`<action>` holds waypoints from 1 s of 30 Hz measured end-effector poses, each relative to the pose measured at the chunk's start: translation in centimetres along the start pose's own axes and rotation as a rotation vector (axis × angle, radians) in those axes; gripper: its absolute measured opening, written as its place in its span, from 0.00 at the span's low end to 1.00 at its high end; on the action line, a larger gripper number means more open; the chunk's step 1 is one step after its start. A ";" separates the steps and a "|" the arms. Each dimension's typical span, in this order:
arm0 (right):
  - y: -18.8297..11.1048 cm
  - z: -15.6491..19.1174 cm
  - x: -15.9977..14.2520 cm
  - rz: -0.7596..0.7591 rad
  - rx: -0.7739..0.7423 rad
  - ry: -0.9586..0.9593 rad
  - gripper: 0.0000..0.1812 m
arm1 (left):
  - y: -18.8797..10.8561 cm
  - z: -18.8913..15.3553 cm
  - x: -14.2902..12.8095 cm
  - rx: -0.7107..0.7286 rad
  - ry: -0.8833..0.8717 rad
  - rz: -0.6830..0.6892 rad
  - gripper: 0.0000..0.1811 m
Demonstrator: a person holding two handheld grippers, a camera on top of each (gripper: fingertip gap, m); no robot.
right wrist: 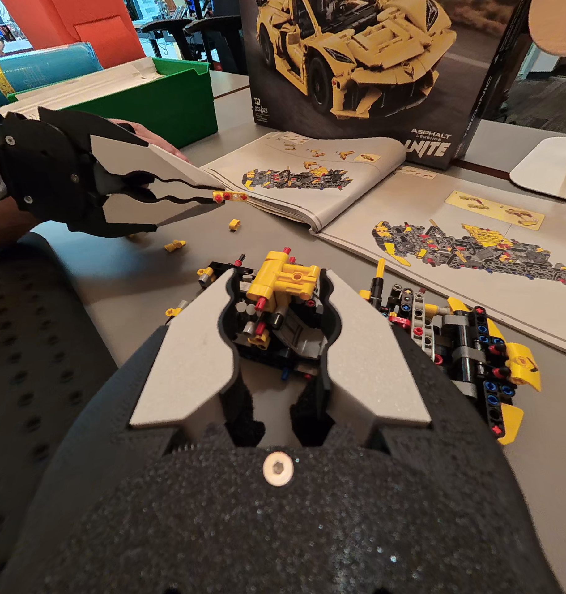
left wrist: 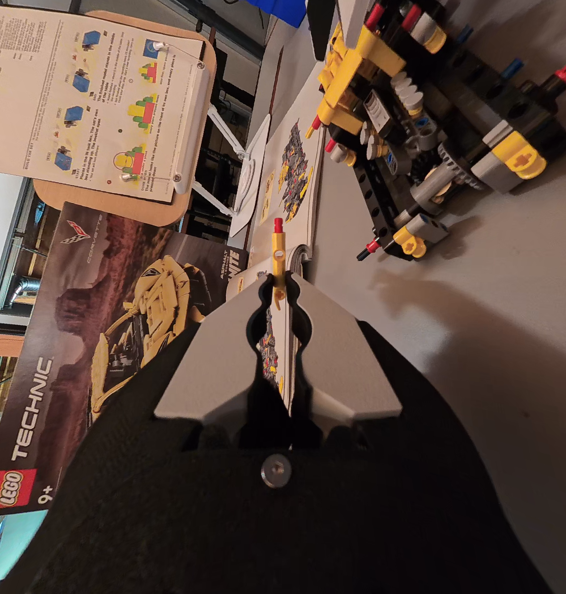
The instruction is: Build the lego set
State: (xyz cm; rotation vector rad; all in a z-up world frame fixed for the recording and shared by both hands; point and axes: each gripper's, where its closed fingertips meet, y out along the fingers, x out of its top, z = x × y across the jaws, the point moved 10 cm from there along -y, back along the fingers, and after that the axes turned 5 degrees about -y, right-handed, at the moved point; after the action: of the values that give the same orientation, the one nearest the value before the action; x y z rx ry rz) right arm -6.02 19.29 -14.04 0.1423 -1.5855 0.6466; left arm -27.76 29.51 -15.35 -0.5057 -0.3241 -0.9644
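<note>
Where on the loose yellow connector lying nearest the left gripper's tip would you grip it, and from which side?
Grip the small yellow connector across its short barrel, coming from straight above. It lies flat on the bare grey table, apart from the other loose piece, so jaws can probably close on its two outer sides.

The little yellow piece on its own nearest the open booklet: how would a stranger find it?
Start at the open booklet lying before the big car box. Just below its near left corner, on the grey table, sits a yellow piece. It is short and ring-like, unlike the longer yellow piece lying farther left.
</note>
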 end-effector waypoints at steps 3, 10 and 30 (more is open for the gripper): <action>0.0 -0.2 0.0 -0.005 0.005 0.019 0.26 | -0.1 0.1 0.0 0.003 -0.002 0.000 0.04; 0.0 -0.2 -0.1 0.003 0.001 0.020 0.26 | -0.1 0.1 0.1 0.000 0.001 -0.001 0.04; -0.6 -0.7 0.1 -0.038 0.021 0.073 0.26 | 0.3 -1.8 -0.4 -0.294 -0.061 0.249 0.09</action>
State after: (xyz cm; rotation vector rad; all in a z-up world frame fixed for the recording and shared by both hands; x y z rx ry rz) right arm -5.17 19.13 -13.77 0.1617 -1.5026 0.6324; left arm -27.69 28.99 -17.11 -0.8249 -0.1686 -0.7576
